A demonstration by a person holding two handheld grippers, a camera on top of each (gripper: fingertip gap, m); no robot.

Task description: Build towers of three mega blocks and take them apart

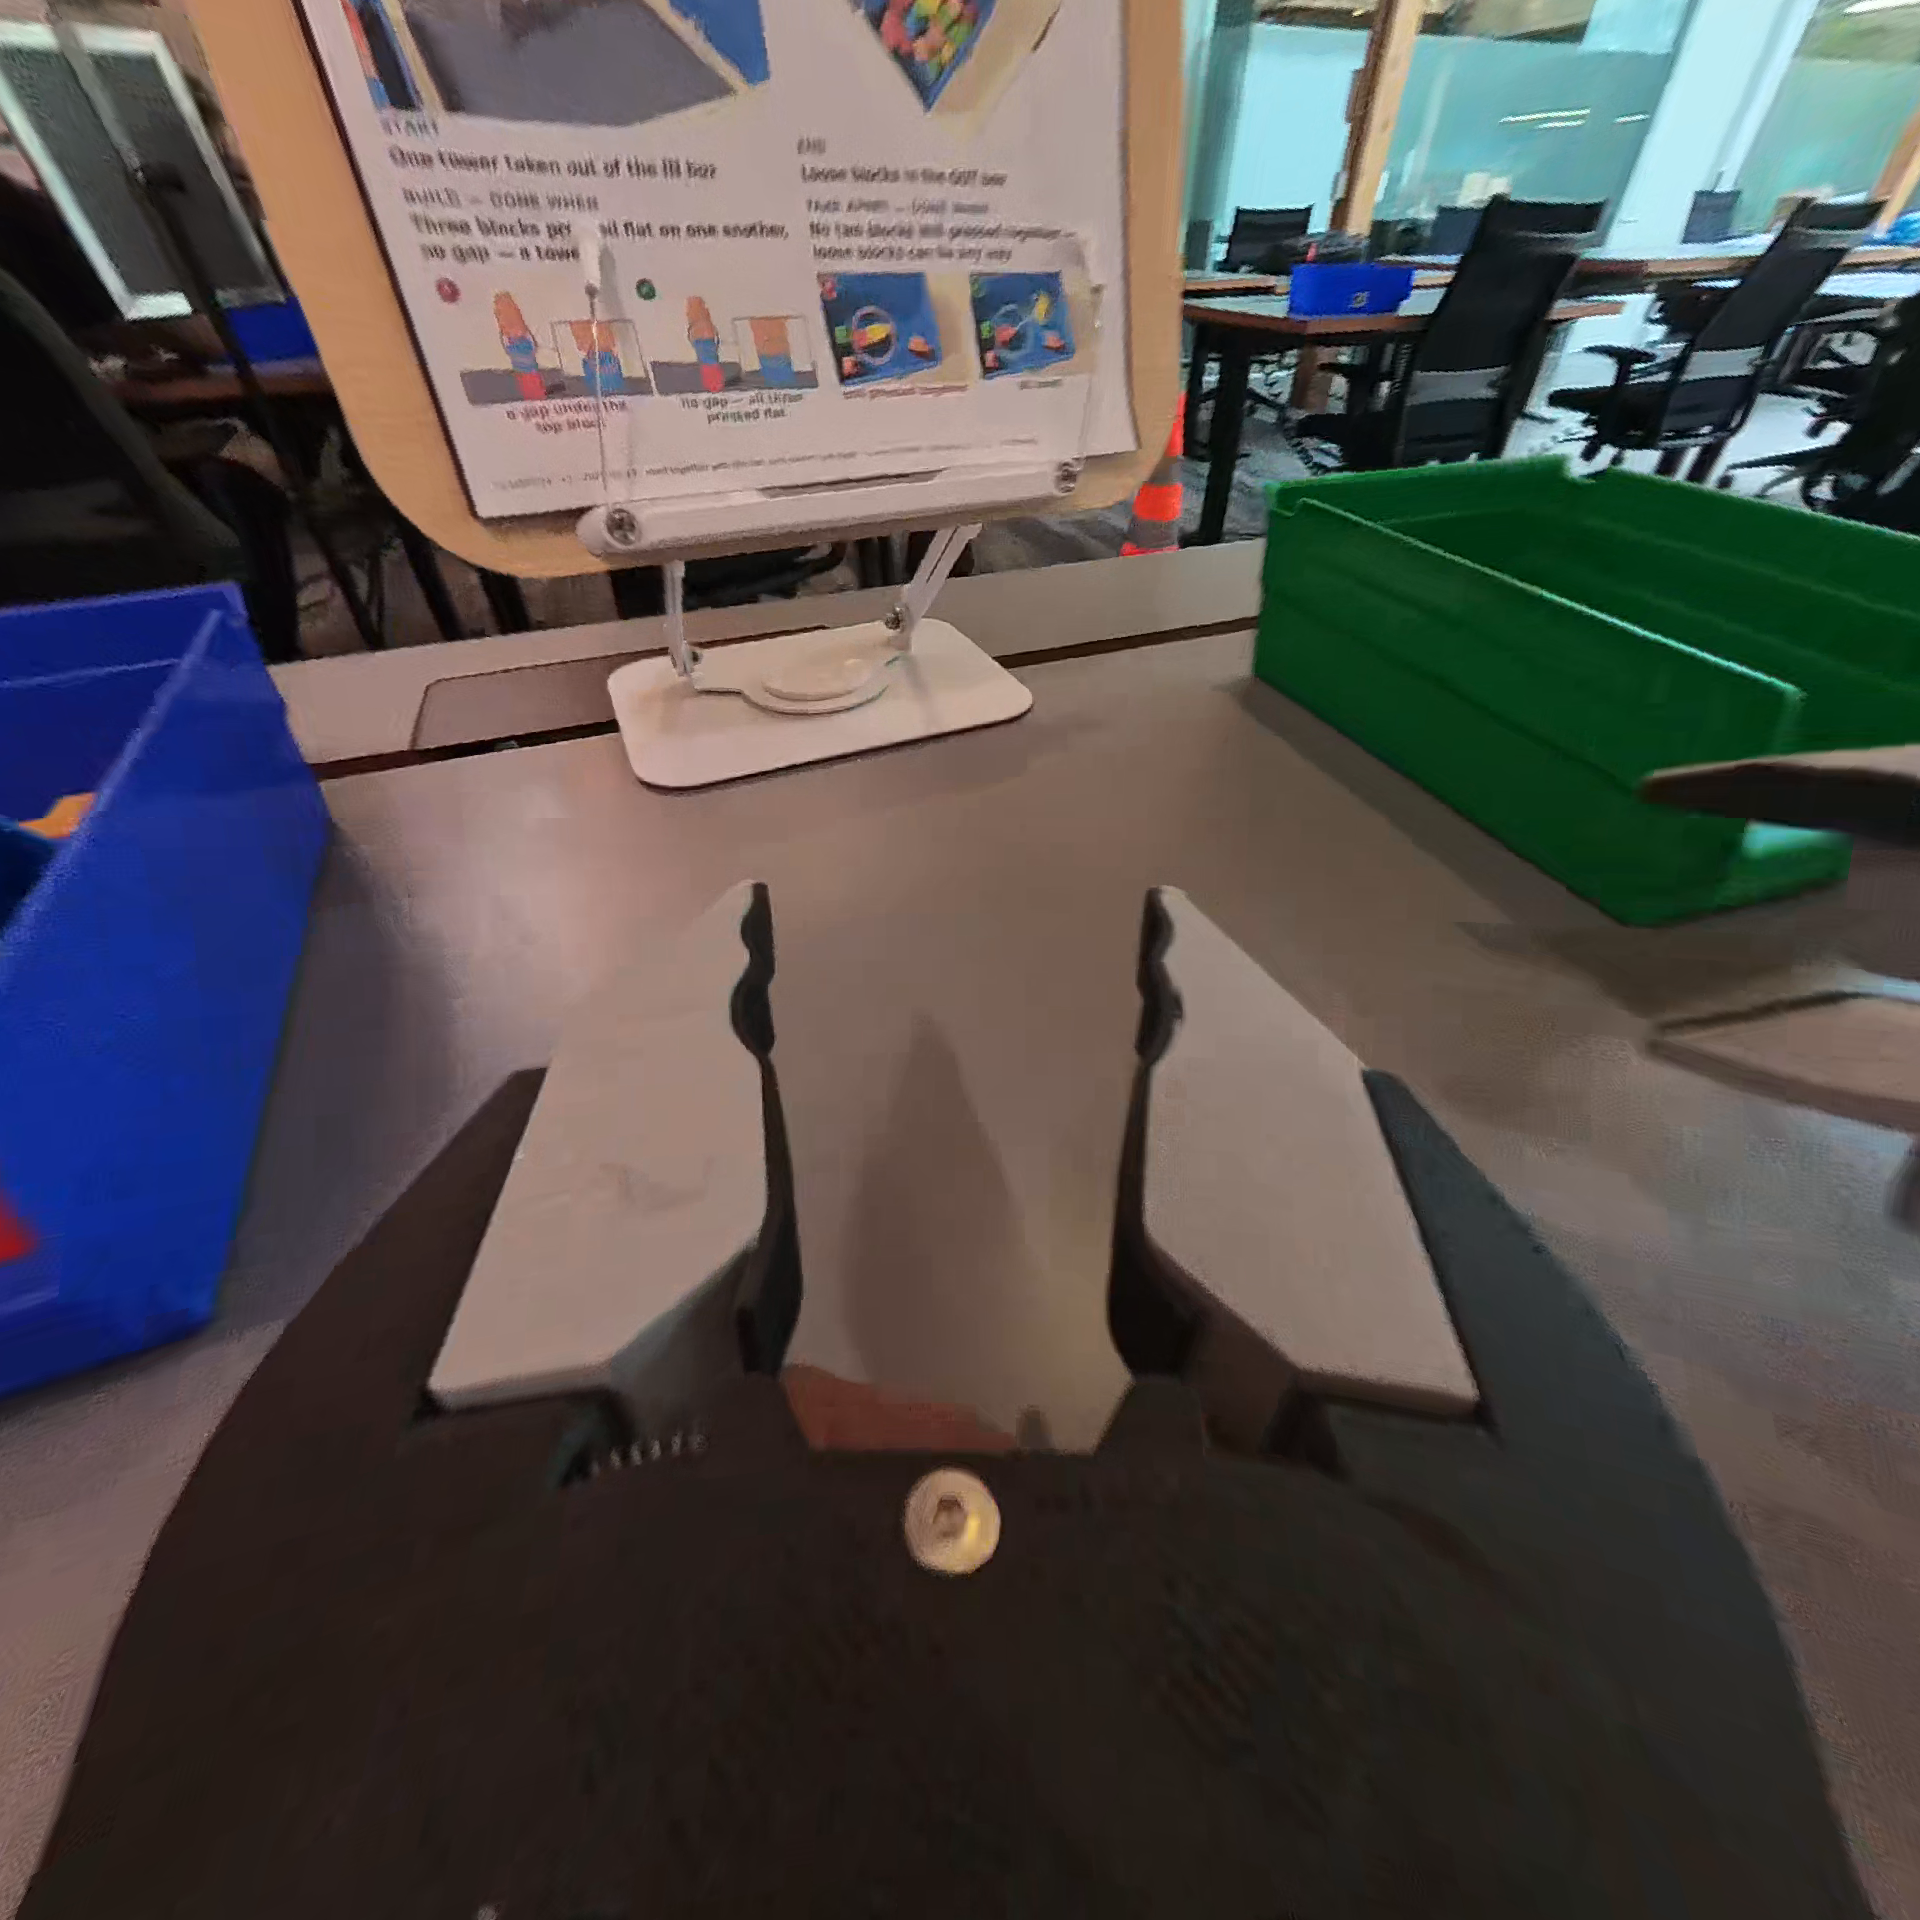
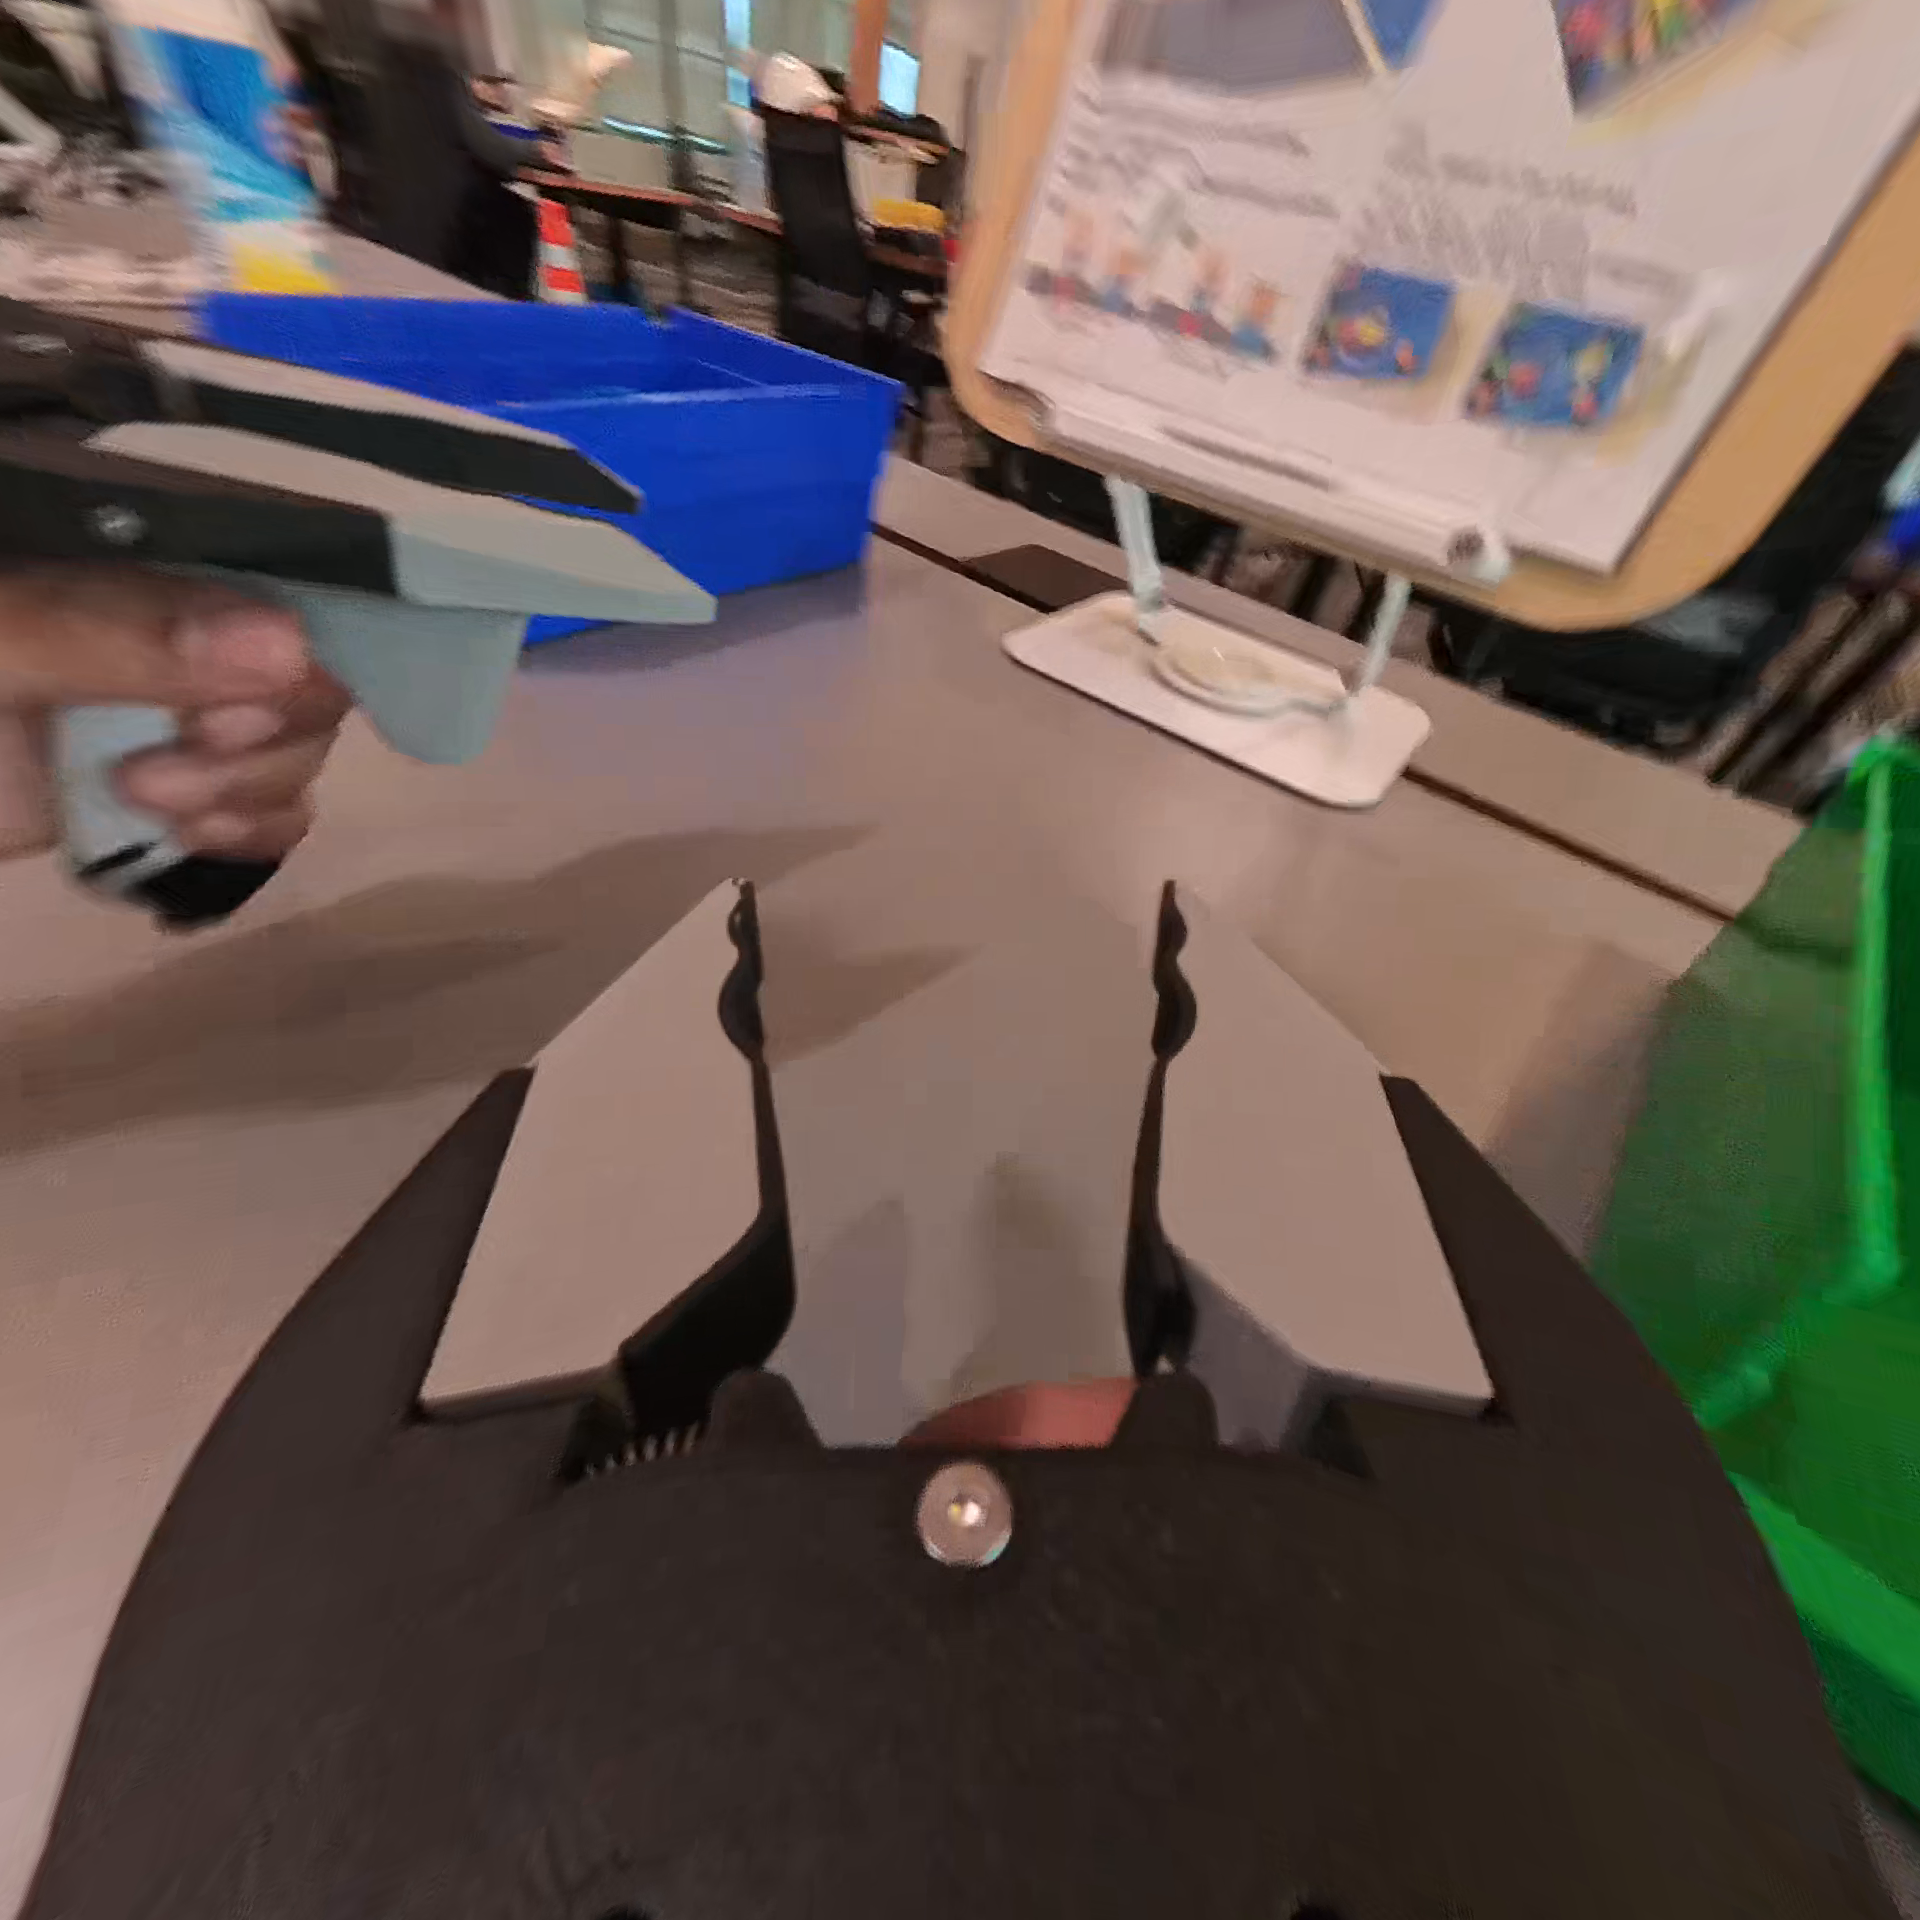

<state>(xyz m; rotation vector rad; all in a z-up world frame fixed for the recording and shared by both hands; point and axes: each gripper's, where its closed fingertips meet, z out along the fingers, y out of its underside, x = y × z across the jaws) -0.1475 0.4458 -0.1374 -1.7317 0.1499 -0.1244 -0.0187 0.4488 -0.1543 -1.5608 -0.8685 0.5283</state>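
my left gripper (image 1: 956, 914) is hanging over bare grey table (image 1: 935, 810), jaws apart, nothing between the pads. my right gripper (image 2: 954, 904) is the same, fingers spread with only tabletop showing in the gap. off to my left i can see the hand (image 2: 156, 717) holding the left tool from the side. moving out: blue bin (image 1: 145, 935) on the left edge, with a bit of orange and red colour inside that may be the blocks (image 1: 62, 816), too blurred to be sure. green bin (image 1: 1558, 665) on the right. straight ahead, a white stand (image 1: 821, 696) props up an instruction sheet (image 1: 727, 239).
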